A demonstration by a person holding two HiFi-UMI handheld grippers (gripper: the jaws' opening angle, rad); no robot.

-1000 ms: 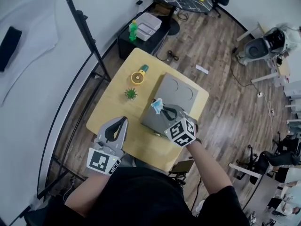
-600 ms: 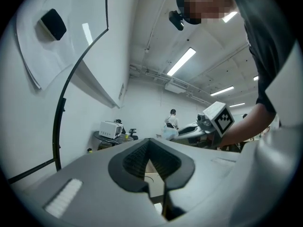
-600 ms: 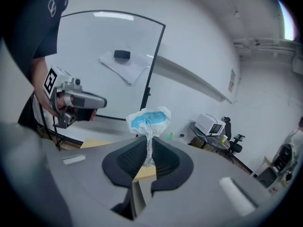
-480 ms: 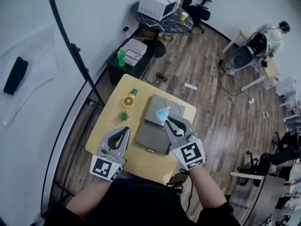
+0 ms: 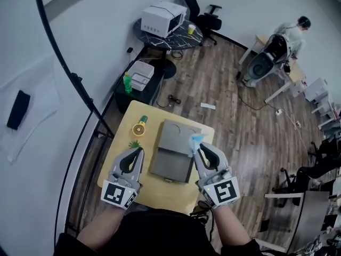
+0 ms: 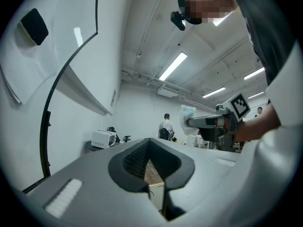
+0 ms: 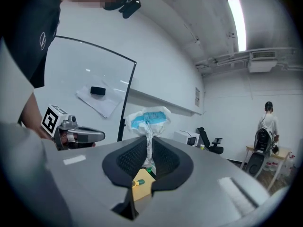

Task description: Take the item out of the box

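Could lose the packet (image 7: 149, 118) from here: pinched by the right gripper (image 5: 200, 146) only on a thin twisted neck, with the bulk standing above the jaws, so probably easy to let slip with a quick swing or a weaker squeeze, and then to drop back toward the grey box (image 5: 171, 154) or past the table (image 5: 160, 188) edge at 3 o'clock. Looks light and crumpled, a soft white wrapper with blue print. Held in the air, near the box's edge at 3 o'clock. Nothing between the pressed-together jaws of the left gripper (image 5: 136, 152), at 9 o'clock of the box.
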